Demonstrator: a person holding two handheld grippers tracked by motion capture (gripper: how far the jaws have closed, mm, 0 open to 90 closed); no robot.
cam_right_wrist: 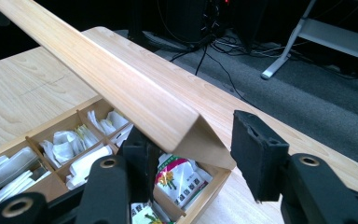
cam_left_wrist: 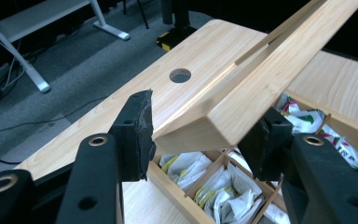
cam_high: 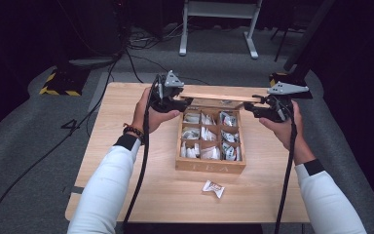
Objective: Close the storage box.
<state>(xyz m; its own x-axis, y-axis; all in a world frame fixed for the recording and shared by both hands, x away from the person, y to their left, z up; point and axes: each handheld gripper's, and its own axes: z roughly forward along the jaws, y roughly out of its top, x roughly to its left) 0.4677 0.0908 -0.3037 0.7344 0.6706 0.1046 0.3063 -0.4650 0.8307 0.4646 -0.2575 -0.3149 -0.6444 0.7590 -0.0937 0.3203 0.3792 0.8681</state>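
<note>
Looking down from the high view, a person in white sleeves holds a gripper in each hand over a light wooden tabletop [cam_high: 126, 165]. Between them stands an open wooden box [cam_high: 211, 166] divided into nine compartments of tea bags, with its hinged lid [cam_high: 219, 94] raised at the far edge. The left gripper [cam_high: 184, 102] meets the lid's left end and the right gripper [cam_high: 252, 105] its right end. A single wrapped sachet [cam_high: 213, 188] lies on the tabletop just in front of the box. In the left gripper view, the two black fingers [cam_left_wrist: 133, 135] stand apart on either side of the lid's corner [cam_left_wrist: 223, 116]; the left one touches the wood, while contact on the other side cannot be told. Compartments of paper sachets show below, and a round hole [cam_left_wrist: 180, 75] pierces the tabletop beyond. In the right gripper view, the fingers [cam_right_wrist: 256, 149] are spread around the lid's other corner [cam_right_wrist: 182, 126], the right one clearly apart from it, with a green-printed sachet [cam_right_wrist: 179, 179] in the compartment beneath.
</note>
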